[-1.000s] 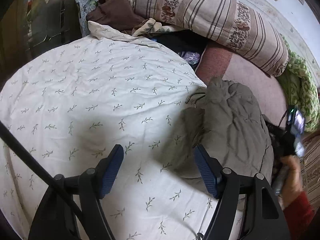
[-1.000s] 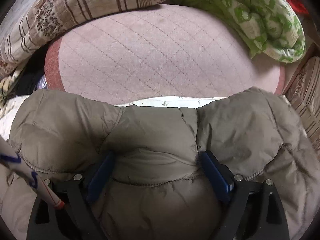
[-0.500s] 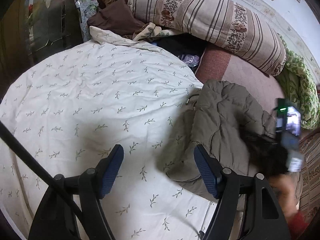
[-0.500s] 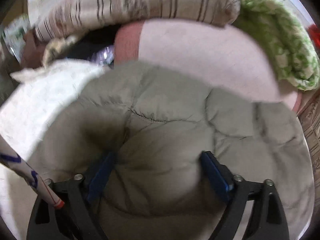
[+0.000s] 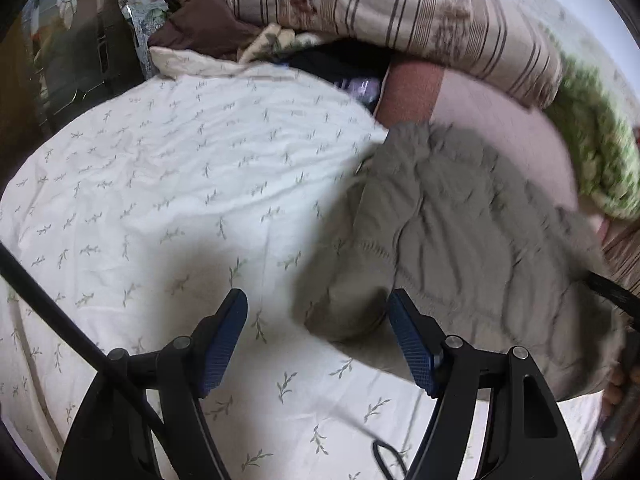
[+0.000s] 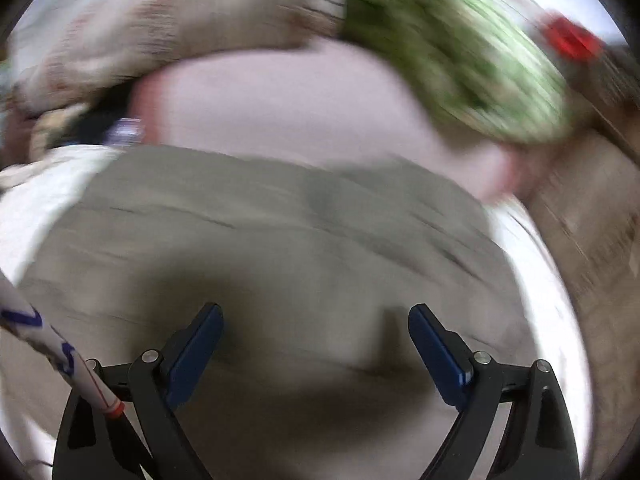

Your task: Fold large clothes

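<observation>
An olive-grey puffer jacket [image 5: 460, 240] lies bunched on the right side of the white leaf-print bedsheet [image 5: 180, 184]. My left gripper [image 5: 316, 320] is open and empty, just above the sheet, with the jacket's near edge beside its right finger. In the right wrist view the jacket [image 6: 280, 240] fills the lower frame, blurred by motion. My right gripper [image 6: 314, 332] is open over the jacket and holds nothing.
A striped pillow [image 5: 400, 12] and brown clothes [image 5: 200, 24] lie at the head of the bed. A pink quilted blanket [image 5: 500, 136] and a green patterned quilt [image 5: 592, 152] lie at the right. A dark cabinet [image 5: 60, 60] stands at left.
My right gripper has let go of the jacket and pulled back, swinging quickly. The jacket has dropped and spread on the bed. My left gripper moved a little toward the jacket.
</observation>
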Available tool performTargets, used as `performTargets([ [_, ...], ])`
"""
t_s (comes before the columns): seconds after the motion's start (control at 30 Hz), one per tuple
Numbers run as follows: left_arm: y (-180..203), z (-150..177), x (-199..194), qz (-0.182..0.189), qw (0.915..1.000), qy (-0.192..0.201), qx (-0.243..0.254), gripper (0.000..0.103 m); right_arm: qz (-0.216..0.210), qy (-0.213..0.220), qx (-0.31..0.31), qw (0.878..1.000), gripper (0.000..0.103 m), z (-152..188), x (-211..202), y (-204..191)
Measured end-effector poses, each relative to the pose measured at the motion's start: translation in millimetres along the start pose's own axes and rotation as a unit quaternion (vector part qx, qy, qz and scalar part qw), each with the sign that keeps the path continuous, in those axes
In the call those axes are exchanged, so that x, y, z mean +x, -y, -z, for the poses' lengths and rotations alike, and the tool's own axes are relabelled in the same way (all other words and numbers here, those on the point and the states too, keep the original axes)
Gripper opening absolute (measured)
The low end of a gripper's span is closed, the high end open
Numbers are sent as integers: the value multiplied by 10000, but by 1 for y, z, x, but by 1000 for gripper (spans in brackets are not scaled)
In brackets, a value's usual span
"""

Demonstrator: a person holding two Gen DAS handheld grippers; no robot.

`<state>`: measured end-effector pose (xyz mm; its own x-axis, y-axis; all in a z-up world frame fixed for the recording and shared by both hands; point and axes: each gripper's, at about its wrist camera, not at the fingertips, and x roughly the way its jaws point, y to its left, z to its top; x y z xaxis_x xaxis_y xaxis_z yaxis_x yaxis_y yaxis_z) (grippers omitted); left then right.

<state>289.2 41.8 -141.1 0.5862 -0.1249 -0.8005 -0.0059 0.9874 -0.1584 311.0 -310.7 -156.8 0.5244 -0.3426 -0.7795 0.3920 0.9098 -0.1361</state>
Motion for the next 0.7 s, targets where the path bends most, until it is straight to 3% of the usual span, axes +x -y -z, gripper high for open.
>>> performTargets([
  [0.07, 2, 4, 3, -50, 10000, -6, 6, 72, 182, -143, 564, 9981, 96, 18, 0, 55],
  [0.17, 7, 7, -12, -46, 9998, 201, 69, 72, 125, -52, 1257, 9920, 96, 60, -29, 117],
  [0.3, 14, 14, -40, -11, 9987, 470, 172, 72, 6, 94, 1486, 9888, 96, 125, -69, 162],
  [0.4, 15, 21, -64, 134, 9986, 516, 49, 72, -404, 88, 1876, 9814, 96, 164, -76, 191],
  [0.5, 15, 28, -81, 103, 9976, 682, -50, 72, -1053, -66, 2405, 9649, 95, 183, -61, 208],
  [0.57, 16, 30, -84, 27, 9967, 812, -69, 72, -1676, -346, 2590, 9506, 76, 182, -40, 205],
  [0.6, 18, 29, -81, -44, 9966, 823, -57, 72, -1973, -492, 2596, 9441, 58, 180, -30, 201],
  [0.63, 19, 28, -77, -75, 9967, 803, -45, 72, -2233, -650, 2558, 9383, 51, 173, -18, 194],
  [0.67, 20, 27, -73, -54, 9969, 781, -41, 72, -2278, -704, 2514, 9381, 51, 169, -12, 191],
  [0.7, 22, 25, -69, 12, 9968, 792, -55, 72, -2100, -702, 2479, 9432, 51, 162, -3, 188],
])
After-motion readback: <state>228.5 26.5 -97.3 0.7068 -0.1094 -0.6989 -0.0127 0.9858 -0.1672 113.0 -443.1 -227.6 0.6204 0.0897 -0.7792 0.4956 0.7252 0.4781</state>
